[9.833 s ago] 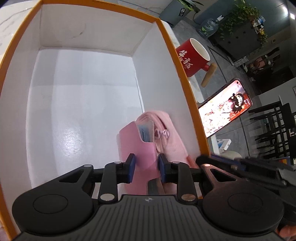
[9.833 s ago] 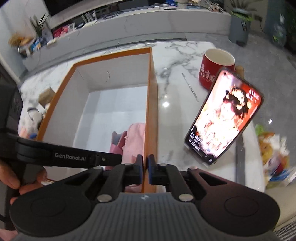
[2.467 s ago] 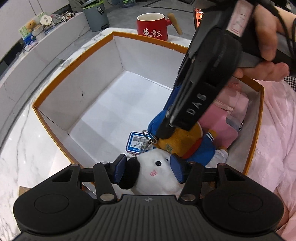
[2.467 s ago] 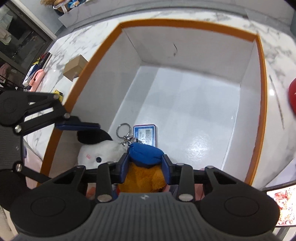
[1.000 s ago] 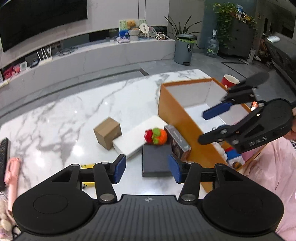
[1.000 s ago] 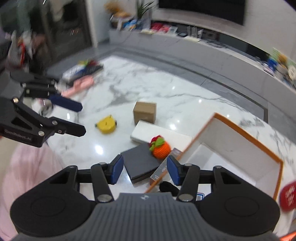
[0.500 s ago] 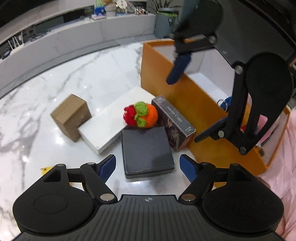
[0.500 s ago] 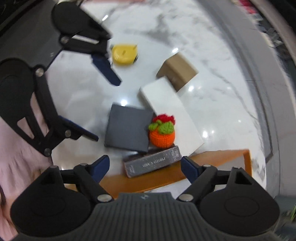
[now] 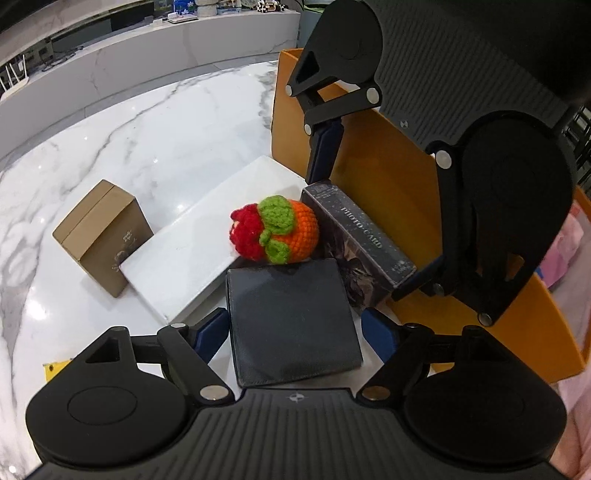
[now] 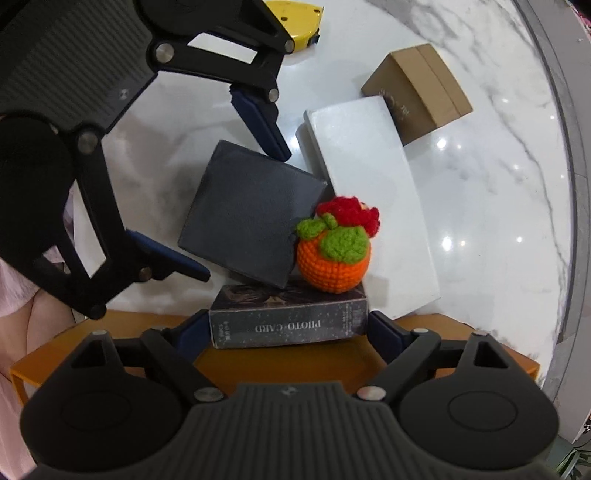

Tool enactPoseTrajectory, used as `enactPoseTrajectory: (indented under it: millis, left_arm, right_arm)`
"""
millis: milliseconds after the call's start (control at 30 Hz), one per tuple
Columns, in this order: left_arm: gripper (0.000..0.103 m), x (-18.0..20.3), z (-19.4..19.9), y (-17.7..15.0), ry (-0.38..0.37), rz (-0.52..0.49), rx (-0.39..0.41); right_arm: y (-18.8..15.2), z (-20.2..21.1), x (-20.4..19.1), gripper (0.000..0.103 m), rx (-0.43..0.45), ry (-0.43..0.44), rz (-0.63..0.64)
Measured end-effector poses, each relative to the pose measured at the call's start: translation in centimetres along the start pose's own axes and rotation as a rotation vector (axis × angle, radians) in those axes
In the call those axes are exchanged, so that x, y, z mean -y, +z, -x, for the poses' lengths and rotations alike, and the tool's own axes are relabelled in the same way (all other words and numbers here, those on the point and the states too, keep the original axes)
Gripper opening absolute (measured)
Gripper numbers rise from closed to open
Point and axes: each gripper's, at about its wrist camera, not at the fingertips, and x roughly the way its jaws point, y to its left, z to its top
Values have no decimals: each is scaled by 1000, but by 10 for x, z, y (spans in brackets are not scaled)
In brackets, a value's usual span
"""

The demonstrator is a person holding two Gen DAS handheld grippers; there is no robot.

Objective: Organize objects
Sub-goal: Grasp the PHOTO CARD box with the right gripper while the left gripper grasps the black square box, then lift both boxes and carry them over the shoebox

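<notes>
Grippers both spread wide beside the orange box: the left gripper straddles the dark flat case, the right gripper straddles the photo card box leaning on it, crochet toy between.

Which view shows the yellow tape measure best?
The right wrist view: the tape measure lies on the marble at the top edge, partly behind the left gripper. The left wrist view shows only a yellow corner beside that gripper.
</notes>
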Motion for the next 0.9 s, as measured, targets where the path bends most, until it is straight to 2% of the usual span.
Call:
enactPoseTrajectory:
  millis: [233, 433, 800, 900]
  left_arm:
    - [93, 3, -6, -6, 16, -4, -34]
    - [89, -2, 6, -18, 9, 45, -31]
    - [88, -5, 73, -48, 20, 97, -2]
    - [88, -5, 97, -38, 38, 77, 33]
  right_arm:
    - [-2, -5, 3, 91, 11, 19, -20]
    - [-4, 3, 1, 90, 10, 16, -14]
    - [-10, 75, -16, 89, 82, -32, -9]
    - [-16, 97, -25, 89, 115, -66, -5]
